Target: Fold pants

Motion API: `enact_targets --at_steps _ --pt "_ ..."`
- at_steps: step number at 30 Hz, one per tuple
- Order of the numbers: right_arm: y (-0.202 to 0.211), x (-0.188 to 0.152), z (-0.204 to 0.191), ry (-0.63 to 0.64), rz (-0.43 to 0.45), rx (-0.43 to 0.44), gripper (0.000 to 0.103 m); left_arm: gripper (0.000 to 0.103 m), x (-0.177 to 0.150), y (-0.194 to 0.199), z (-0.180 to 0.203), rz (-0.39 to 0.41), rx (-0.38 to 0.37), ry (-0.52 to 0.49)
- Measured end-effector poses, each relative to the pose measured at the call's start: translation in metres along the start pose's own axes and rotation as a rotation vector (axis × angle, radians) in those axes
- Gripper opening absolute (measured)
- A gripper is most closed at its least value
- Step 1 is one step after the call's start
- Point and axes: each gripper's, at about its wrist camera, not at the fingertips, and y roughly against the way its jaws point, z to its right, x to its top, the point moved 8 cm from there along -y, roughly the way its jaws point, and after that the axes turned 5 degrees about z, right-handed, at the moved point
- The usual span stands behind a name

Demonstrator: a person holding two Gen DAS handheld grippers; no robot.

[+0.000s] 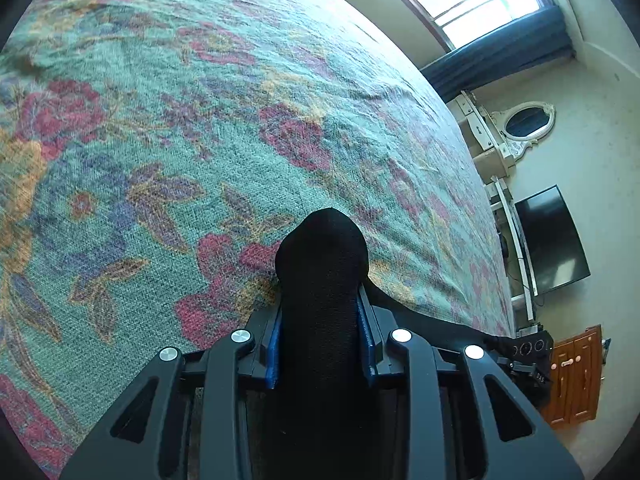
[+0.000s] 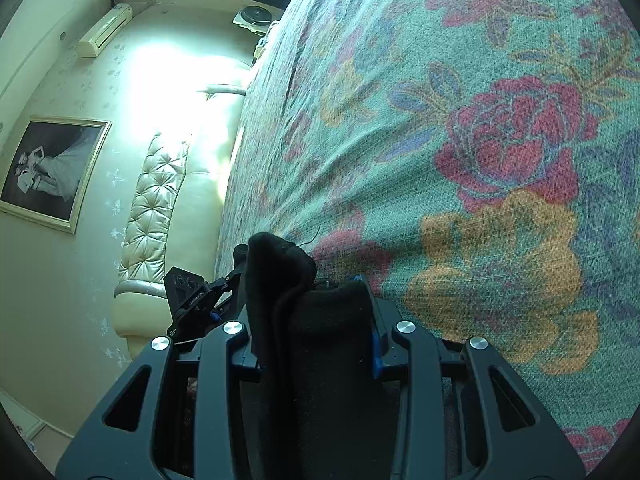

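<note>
Both grippers, left [image 1: 322, 312] and right [image 2: 316, 312], clenched black pants [image 1: 320, 264], angled down toward the bedspread [image 1: 180, 120] at 12 o'clock.

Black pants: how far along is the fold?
Done: both grippers have hold of the black fabric pants. The left gripper and the right gripper each pinch a bunched edge between blue pads. In hand: the fabric is carried over the floral green bedspread, a taut edge running between the grippers. Left: no finished fold shows; the pants must still be laid down and folded.
</note>
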Motion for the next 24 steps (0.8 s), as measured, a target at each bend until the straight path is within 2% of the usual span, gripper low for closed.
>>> enact_targets --at_steps 3,5,8,10,15,19,22,23,24 --pt "0.004 -0.003 0.002 -0.014 -0.004 0.002 0.043 0.039 -0.002 0.004 -0.001 -0.017 -0.05 0.008" --pt "0.01 -0.007 0.0 0.001 -0.007 -0.011 0.054 0.042 -0.007 0.013 0.0 -0.02 -0.082 0.014" --pt "0.028 -0.022 -0.001 0.011 0.014 -0.023 0.068 0.05 -0.018 0.037 -0.003 -0.001 -0.104 0.039" --pt "0.041 -0.036 0.0 0.018 0.015 -0.031 0.071 0.054 -0.031 0.055 -0.01 0.009 -0.119 0.063" --pt "0.065 -0.081 0.001 0.01 -0.001 -0.003 0.076 0.054 -0.077 0.09 -0.026 -0.003 -0.147 0.115" --pt "0.068 -0.107 -0.007 0.043 0.001 -0.007 0.084 0.056 -0.113 0.106 -0.021 -0.016 -0.163 0.088" --pt "0.062 -0.117 -0.01 0.085 0.003 -0.064 0.083 0.061 -0.127 0.108 -0.011 -0.017 -0.185 0.106" --pt "0.06 -0.119 -0.009 0.091 0.005 -0.095 0.073 0.061 -0.131 0.106 -0.006 -0.025 -0.2 0.116" --pt "0.06 -0.12 -0.007 0.083 0.01 -0.112 0.068 0.061 -0.136 0.105 -0.001 -0.039 -0.217 0.121"
